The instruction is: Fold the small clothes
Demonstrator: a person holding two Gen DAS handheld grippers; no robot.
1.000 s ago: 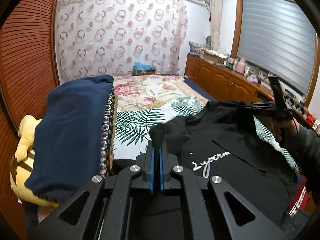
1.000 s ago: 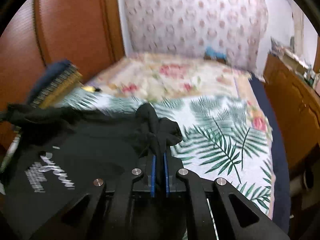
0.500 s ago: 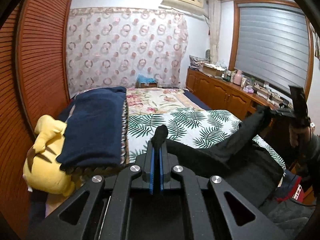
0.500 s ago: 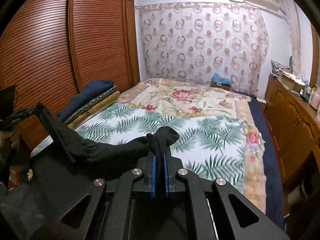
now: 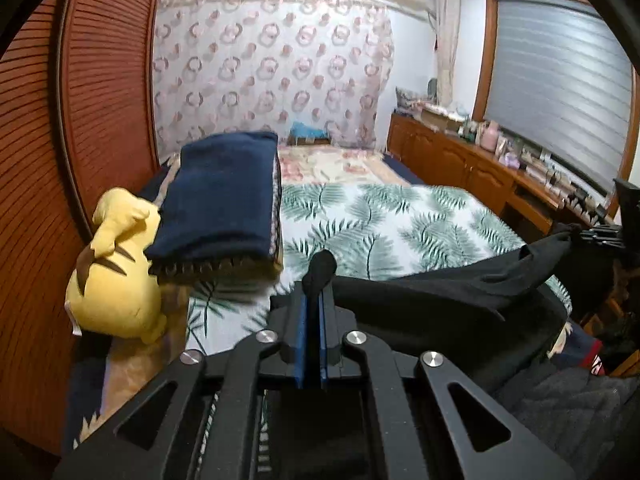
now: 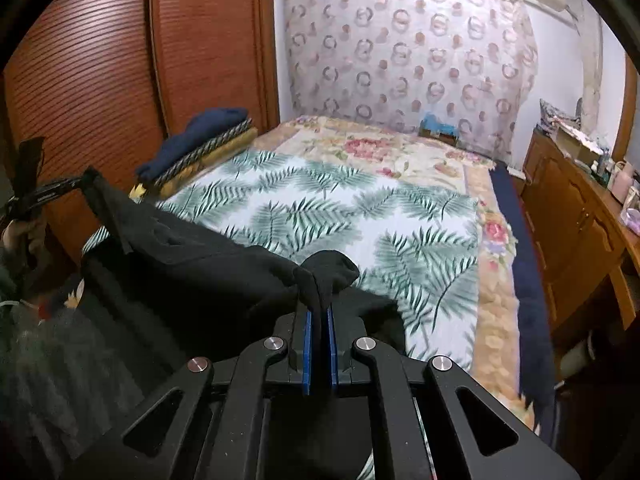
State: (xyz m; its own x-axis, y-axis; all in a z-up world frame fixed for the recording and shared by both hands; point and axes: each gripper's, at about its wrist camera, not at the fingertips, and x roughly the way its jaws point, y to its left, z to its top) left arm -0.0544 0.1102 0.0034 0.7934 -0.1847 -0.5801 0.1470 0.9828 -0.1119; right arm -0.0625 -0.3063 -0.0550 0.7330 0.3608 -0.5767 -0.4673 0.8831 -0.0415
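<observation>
Left gripper [image 5: 313, 308]: jaws nearly closed, clamped on a bunched corner of the black garment [image 5: 452, 296]; fabric nub pokes out past the tips at 12 o'clock. Rest of cloth runs off toward 3 o'clock, pulled fairly taut up to the right gripper [image 5: 600, 234], seen at the far right edge with a fold pinched in it.

Right gripper [image 6: 320, 312]: jaws also nearly closed, gripping another bunched corner, wad of cloth bulging over the tips at 12 o'clock. From there garment stretches toward 9–10 o'clock, ending at the left gripper [image 6: 60, 191].

Garment [image 6: 192, 264]: plain black, soft knit look, held up off the mattress between both grippers, top edge a sagging band, remainder hanging down below it over the near edge of the bed [image 6: 360, 216]. No print visible on the exposed side. Creased near both grip points.

Bed cover: green leaf print. Folded navy blanket [image 5: 224, 196] and yellow plush toy [image 5: 116, 276] at 10 o'clock in left view, well apart from garment.
</observation>
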